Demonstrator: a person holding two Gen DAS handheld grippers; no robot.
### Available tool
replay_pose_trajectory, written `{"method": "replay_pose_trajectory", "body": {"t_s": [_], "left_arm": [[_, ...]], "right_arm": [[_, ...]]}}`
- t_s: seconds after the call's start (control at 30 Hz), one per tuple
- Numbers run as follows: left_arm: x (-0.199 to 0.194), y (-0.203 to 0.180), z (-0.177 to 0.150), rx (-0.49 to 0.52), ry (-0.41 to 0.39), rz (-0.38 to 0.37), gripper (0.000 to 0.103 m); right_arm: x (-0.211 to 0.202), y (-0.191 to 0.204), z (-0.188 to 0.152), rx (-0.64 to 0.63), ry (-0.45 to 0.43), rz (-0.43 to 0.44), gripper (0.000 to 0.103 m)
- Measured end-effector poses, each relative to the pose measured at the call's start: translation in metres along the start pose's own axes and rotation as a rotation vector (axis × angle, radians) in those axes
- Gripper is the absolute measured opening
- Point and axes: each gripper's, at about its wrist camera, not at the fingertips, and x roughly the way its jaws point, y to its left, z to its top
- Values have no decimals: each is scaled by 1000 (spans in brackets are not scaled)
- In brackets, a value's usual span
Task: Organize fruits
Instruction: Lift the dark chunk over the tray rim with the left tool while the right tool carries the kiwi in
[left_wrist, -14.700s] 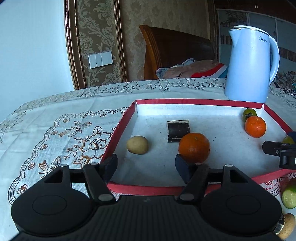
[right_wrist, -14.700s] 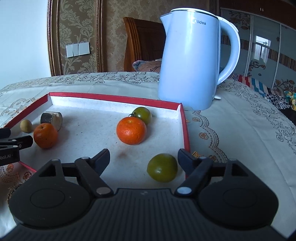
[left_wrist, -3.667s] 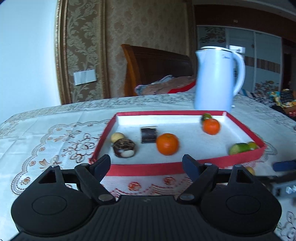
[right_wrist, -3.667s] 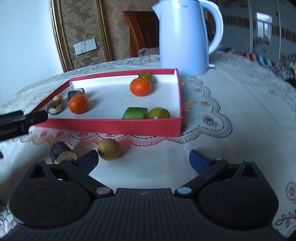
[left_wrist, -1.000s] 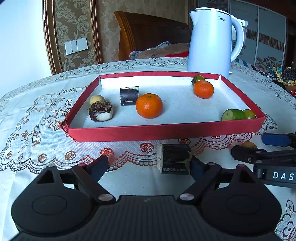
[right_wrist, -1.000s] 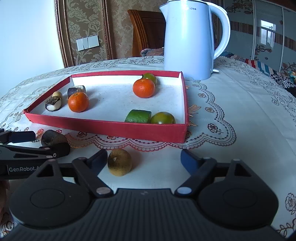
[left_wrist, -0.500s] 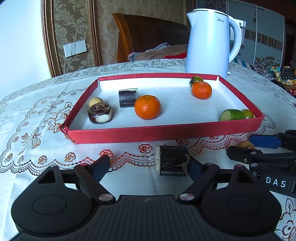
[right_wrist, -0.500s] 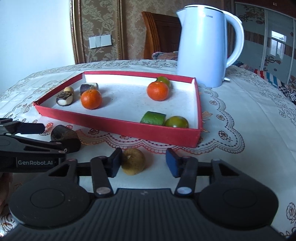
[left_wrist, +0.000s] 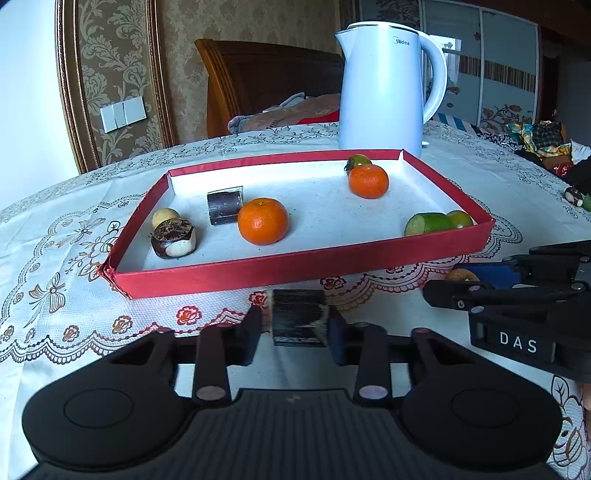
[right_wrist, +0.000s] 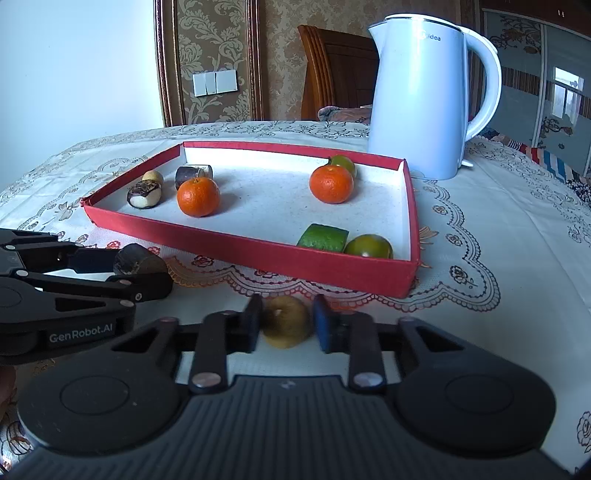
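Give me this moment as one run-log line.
left gripper: closing on dark cylinder piece | right gripper: shut on brown round fruit | both on tablecloth before red tray

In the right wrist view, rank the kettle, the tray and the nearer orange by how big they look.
1. tray
2. kettle, though its distance from the camera makes this unsure
3. nearer orange

White kettle (left_wrist: 384, 88) on lace tablecloth (left_wrist: 66, 229) (upright).
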Motion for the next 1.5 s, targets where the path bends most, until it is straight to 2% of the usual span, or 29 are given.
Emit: {"method": "replay_pose_trajectory", "body": {"t_s": [0.3, 0.57, 0.93, 1.23, 1.33, 1.5], "left_arm": [[-5, 4, 0, -16, -27, 12, 31], [-25, 7, 1, -20, -140, -8, 31], [-28, 22, 4, -109, -165, 7, 31], [-16, 49, 13, -259, -133, 37, 31], [-9, 54, 17, -265, -131, 62, 31], [-5, 46, 22, -200, -155, 106, 31]], "right_arm": [[-5, -6, -1, 27, -25, 18, 26], [-22, -6, -4, 30, -129, 7, 26], [-29, -9, -3, 56, -173, -20, 25], [-26, -6, 9, 41, -190, -33, 25], [-25, 0, 19, 21, -204, -39, 25], [-6, 8, 39, -16, -189, -67, 25]]}}
